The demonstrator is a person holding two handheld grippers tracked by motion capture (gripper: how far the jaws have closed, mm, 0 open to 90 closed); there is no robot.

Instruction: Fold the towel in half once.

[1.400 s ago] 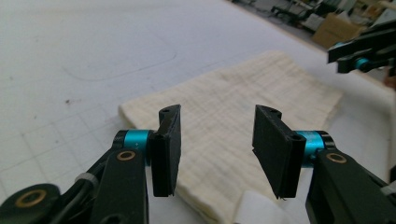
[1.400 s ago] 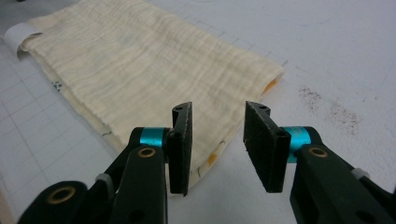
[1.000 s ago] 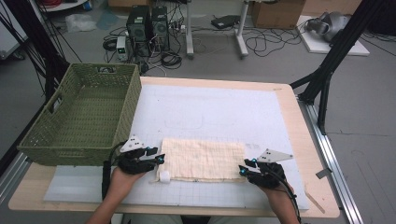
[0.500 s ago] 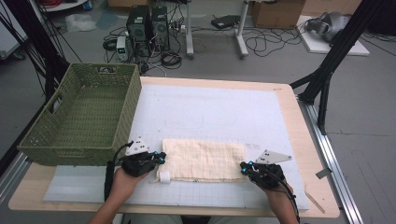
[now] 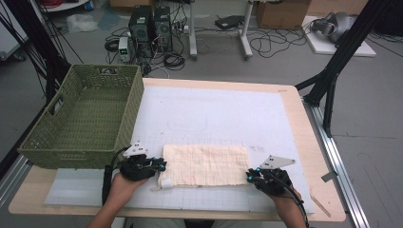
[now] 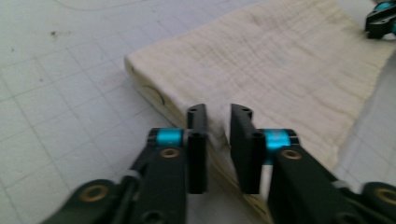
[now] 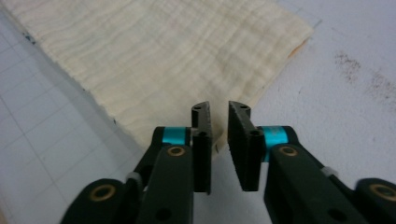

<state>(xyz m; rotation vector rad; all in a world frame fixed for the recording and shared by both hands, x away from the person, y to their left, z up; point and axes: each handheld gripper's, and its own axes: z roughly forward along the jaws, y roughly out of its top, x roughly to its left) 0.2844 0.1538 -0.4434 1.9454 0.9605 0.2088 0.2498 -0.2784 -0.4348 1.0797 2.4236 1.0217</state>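
Observation:
A cream folded cloth (image 5: 204, 165) lies flat on the white grid mat (image 5: 214, 114) near the table's front edge. My left gripper (image 5: 160, 166) is at the cloth's left edge. In the left gripper view its jaws (image 6: 218, 116) stand a narrow gap apart, with the folded edge of the cloth (image 6: 280, 65) pinched between them. My right gripper (image 5: 249, 176) is at the cloth's near right corner. There its jaws (image 7: 218, 112) are nearly together on the tip of the cloth (image 7: 163, 56). A small white tag (image 5: 166, 182) sticks out at the cloth's near left corner.
A green woven basket (image 5: 71, 151) stands at the table's left side, just behind my left hand. The mat stretches behind the cloth to the far edge. Beyond the wooden table (image 5: 304, 137), the floor holds computers, cables and black stand legs.
Both hands have crept a little inward toward the cloth's ends. The cloth lies where it was.

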